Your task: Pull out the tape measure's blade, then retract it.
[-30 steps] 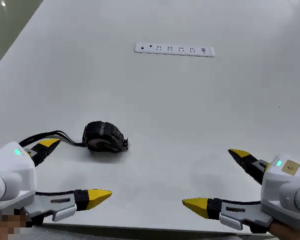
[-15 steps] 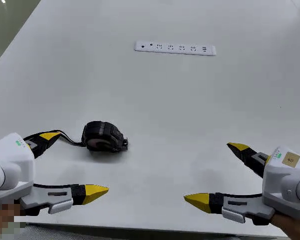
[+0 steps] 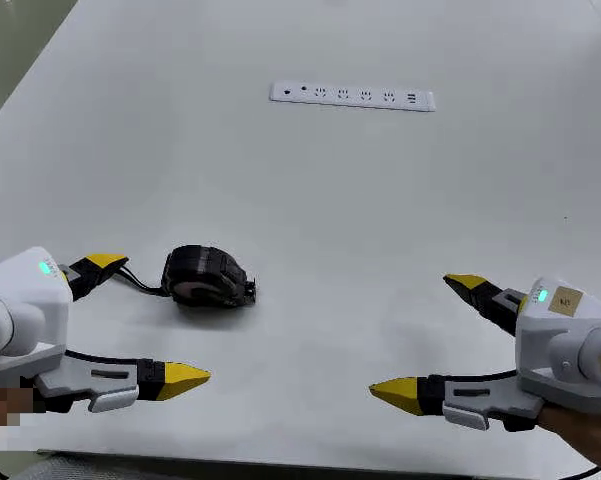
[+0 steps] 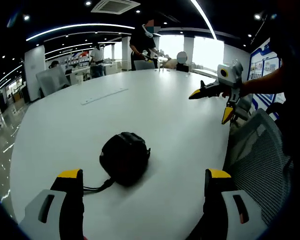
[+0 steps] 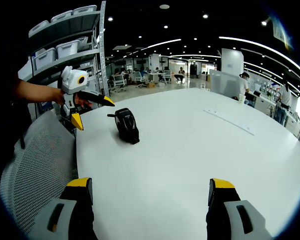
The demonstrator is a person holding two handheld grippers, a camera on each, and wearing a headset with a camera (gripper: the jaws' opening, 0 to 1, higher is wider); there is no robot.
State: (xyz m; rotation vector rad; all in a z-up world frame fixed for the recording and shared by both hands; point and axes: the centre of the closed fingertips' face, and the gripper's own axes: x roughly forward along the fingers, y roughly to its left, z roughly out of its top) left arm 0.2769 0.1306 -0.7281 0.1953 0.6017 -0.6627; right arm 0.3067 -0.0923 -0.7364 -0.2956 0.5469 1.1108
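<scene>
Lying on the table [image 3: 380,200] just ahead of the left gripper [image 3: 145,318] — jaws wide, empty — the tape [image 3: 208,277] seems to aim its blade end toward the right gripper [image 3: 427,336], well apart, equally wide and empty.

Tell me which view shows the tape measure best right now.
The left gripper view: the tape measure sits large and centred ahead of that gripper's open jaws, with its strap trailing toward them. The head view shows it smaller, from above, beside the left gripper. The right gripper view shows it small and distant.
</scene>
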